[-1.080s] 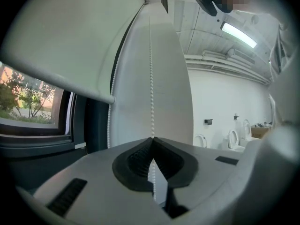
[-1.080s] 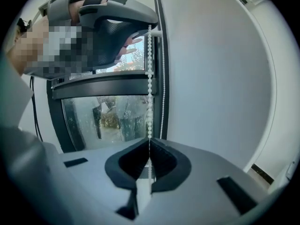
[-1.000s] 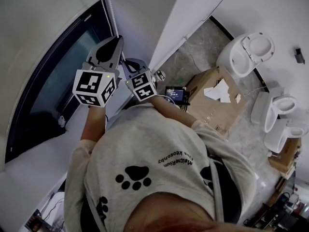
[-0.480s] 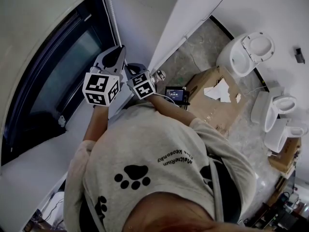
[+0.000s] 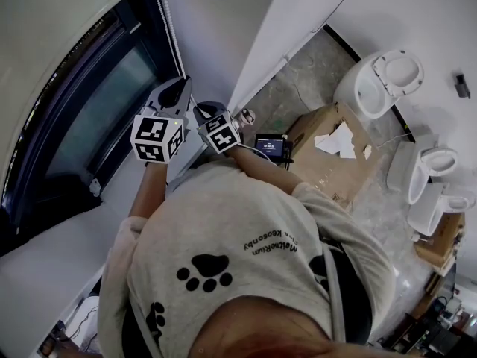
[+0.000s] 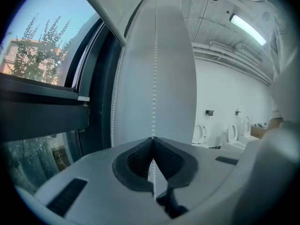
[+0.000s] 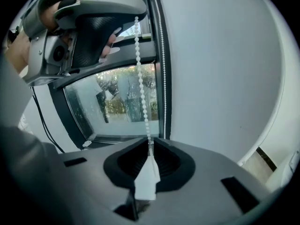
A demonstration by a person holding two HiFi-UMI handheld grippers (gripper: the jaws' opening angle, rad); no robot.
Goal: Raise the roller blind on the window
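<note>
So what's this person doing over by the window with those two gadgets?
A person stands at the window with a grabbing tool in each hand. The left tool and the right tool are both clamped on the bead chain that hangs beside the glass, the left one higher up. That chain works the roller blind, which covers only the upper part of the window, with dark glass showing below it.

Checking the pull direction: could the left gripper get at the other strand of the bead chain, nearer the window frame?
Probably yes: the window-side strand hangs free beside the left gripper, nothing between, but the gripper is shut on the wall-side strand and must release first.
</note>
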